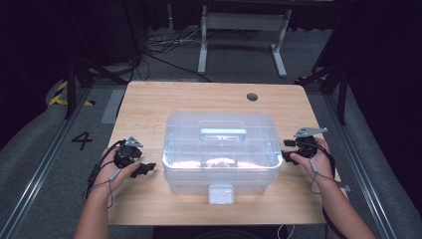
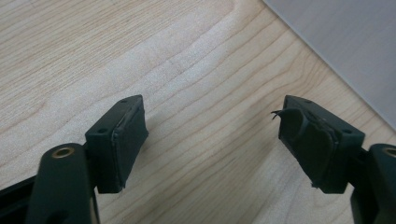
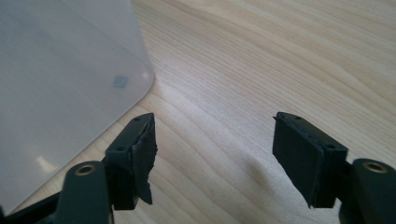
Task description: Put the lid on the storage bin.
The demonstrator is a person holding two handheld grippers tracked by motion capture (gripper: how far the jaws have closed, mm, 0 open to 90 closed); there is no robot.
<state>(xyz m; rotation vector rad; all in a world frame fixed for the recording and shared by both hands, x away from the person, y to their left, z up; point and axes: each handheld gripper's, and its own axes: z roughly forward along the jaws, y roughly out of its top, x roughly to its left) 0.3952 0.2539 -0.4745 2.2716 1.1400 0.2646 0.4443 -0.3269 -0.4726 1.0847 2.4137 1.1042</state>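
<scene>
Clear lidded box [image 1: 221, 149] on wood table [image 1: 149, 104], left tool [image 1: 144, 168] & right tool [image 1: 287, 154] flanking it, both w/ jaws apart, nothing held

One clear plastic storage box [image 1: 221, 152] with one lid handle [image 1: 223, 132] and one front latch [image 1: 221, 194] sits on one wooden table [image 1: 149, 104]. Two handheld grippers flank it, the left gripper [image 1: 144, 168] and the right gripper [image 1: 288, 149], each with two black jaws. One round hole [image 1: 252, 96] marks the tabletop.
</scene>
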